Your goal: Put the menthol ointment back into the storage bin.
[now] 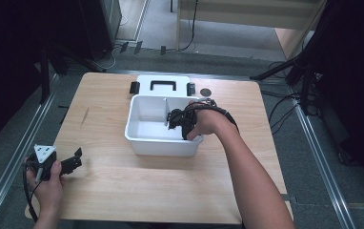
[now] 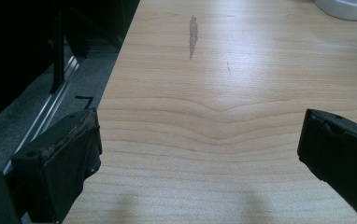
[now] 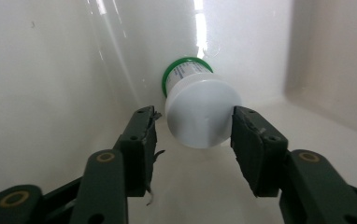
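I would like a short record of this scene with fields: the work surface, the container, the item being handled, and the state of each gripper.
surface: wooden table
container: open white box with a divider, its lid lying behind it
item: white bottle with a green band, lying inside the box
right gripper: inside the box, shut on the bottle's cap end
left gripper: open, over bare table near the front left corner

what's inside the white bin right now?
Inside the white bin: a divider, plus the right gripper with jaws shut on a white-capped bottle with a green band. The hand hides the right compartment's floor.
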The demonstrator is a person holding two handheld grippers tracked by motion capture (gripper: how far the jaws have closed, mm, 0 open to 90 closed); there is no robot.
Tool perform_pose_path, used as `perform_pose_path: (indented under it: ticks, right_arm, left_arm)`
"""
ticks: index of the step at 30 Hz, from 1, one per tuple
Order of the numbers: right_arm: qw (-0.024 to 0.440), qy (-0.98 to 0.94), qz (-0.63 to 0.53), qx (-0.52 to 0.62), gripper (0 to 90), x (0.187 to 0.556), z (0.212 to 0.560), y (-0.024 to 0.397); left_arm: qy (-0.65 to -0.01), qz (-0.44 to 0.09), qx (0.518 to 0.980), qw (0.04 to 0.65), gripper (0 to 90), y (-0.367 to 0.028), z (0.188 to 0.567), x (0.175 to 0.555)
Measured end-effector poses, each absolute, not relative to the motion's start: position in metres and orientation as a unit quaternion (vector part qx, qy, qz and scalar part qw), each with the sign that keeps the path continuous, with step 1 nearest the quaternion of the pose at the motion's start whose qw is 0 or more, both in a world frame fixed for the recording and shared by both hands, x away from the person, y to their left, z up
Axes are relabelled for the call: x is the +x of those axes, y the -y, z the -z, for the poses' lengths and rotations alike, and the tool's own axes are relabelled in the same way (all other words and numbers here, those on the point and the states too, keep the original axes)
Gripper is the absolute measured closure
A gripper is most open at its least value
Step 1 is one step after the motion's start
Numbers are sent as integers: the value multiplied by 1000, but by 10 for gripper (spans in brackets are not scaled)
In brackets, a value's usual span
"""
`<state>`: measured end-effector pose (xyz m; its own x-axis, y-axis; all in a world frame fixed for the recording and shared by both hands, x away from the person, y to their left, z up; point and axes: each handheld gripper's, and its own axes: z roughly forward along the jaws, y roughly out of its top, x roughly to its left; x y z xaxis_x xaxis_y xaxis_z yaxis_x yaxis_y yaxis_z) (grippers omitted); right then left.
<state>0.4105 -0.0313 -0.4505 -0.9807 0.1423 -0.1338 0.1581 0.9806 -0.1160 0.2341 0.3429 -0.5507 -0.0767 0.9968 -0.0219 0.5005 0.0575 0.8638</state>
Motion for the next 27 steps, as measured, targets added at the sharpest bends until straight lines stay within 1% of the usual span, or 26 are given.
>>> perform_pose_path:
  ticks: [2,7,9,12,19,24,25,26,27]
  right_arm:
    - [70,-992,61,83,438,412,449,32]
    - [79,-991,38,98,360,414,441,35]
    - [74,-991,23,110,295,414,436,37]
    - [67,-991,2,116,243,413,427,40]
    - [87,-985,-28,146,150,409,406,47]
    - [99,-980,-45,164,119,402,391,51]
    - [99,-980,-48,166,83,400,389,52]
    - [98,-979,-51,168,29,400,386,52]
    - [96,-978,-54,174,0,399,384,53]
  left_arm:
    - [-640,-359,585,345,5,-343,551,234]
    - [-640,-359,585,345,5,-343,551,234]
    - [-640,-360,585,346,5,-343,551,234]
    - [-640,-360,585,345,5,-343,551,234]
    - [-639,-361,585,345,5,-343,551,234]
    - [-639,-361,585,346,5,-343,551,235]
    - [-639,-361,585,346,5,-343,551,234]
    - [-639,-361,585,345,4,-343,551,234]
    - [-639,-360,585,345,5,-343,551,234]
